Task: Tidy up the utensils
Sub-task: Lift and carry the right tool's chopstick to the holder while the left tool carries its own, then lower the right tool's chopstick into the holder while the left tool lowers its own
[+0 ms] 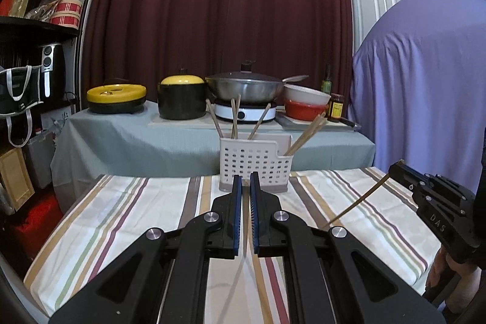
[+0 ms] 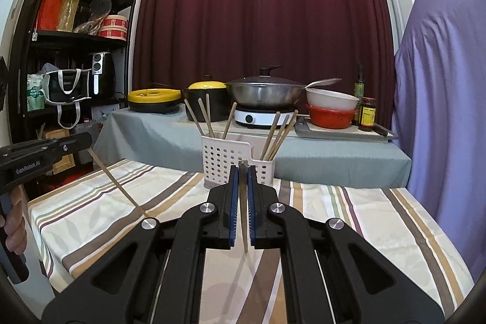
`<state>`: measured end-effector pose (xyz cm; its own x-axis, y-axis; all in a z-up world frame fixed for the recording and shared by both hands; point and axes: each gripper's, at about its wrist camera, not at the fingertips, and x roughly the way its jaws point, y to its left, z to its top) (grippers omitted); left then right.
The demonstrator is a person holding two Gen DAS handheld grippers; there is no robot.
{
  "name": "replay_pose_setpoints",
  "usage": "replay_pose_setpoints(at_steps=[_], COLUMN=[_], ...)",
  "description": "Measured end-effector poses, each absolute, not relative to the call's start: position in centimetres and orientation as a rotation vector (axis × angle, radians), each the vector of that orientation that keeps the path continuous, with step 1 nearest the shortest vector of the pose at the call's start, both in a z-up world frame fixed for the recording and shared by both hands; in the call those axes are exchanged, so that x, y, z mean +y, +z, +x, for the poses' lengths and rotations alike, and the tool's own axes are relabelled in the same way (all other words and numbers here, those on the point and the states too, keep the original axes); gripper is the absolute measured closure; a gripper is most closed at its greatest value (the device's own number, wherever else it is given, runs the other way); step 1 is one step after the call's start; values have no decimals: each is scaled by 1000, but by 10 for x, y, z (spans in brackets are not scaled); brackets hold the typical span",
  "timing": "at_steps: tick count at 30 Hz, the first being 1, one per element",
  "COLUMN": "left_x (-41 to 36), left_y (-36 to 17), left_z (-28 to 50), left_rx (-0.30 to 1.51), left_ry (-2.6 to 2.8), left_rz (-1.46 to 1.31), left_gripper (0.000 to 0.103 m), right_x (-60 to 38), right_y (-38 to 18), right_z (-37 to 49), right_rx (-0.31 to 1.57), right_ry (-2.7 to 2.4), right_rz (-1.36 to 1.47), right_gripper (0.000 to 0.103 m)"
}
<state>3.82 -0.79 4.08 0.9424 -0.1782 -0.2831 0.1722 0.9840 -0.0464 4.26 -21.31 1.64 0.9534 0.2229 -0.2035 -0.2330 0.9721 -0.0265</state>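
A white perforated utensil holder stands at the far edge of the striped table, with several wooden chopsticks standing in its two compartments. My left gripper is shut on a chopstick, seen from the right wrist view as a thin stick slanting down to the cloth. My right gripper is shut on another chopstick, which shows in the left wrist view slanting down toward the table. Both grippers hover in front of the holder.
The striped tablecloth covers the near table. Behind it a grey-covered table holds pots, a wok on a hot plate, bowls and bottles. A black shelf stands left; a purple-draped object stands right.
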Motion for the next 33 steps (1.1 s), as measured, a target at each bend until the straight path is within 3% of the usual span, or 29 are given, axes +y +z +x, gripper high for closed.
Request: replay_pose_setpoints(at_steps=[33], left_x=[7], left_y=[101], left_z=[76], left_rx=[221], left_ry=[-138], left_rz=[-52], left_gripper=[97], right_x=[-201], right_y=[78], right_z=[90], right_rx=[138], right_ry=[286], right_rz=[-34], right_gripper=[97])
